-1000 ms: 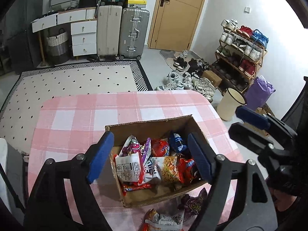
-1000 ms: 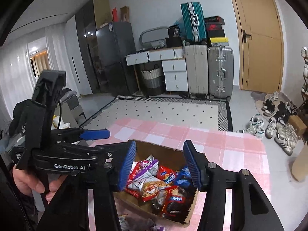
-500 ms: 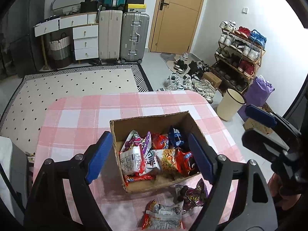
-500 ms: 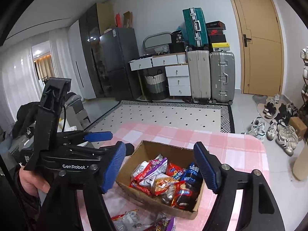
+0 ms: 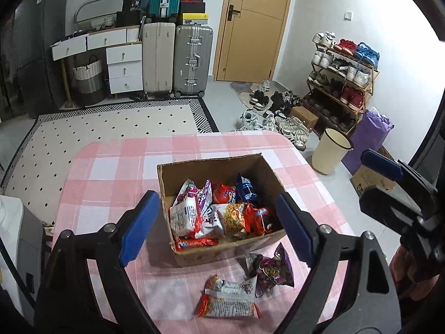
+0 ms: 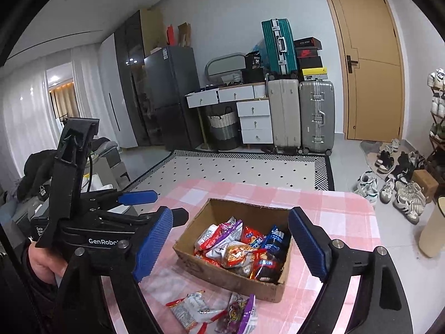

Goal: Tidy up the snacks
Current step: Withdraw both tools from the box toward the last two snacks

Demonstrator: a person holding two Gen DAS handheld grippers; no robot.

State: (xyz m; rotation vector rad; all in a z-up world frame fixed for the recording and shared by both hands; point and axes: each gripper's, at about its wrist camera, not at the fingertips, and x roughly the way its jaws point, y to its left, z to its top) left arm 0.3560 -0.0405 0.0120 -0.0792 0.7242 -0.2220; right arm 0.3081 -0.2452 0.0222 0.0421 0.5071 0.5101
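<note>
Most of the job looks done: the open brown cardboard box on the pink-and-white checked tablecloth already holds a heap of bright snack packets. 2 packets are left outside it, so 2 pick-and-drops appear to remain.

In the left wrist view, the white-and-red crinkled foil packet lies flat on the cloth at about 6 o'clock from the box, near its front wall, with its long axis running roughly 9 to 3 o'clock. The purple foil packet lies at about 5 o'clock from the box, touching or overlapping the white-and-red one; its long axis runs about 1 to 7 o'clock, with a crimped end pointing toward the box corner at 1 o'clock.

The left gripper hovers above the box with jaws spread wide and nothing between them. The right gripper is likewise released and empty, also held above the table.
</note>
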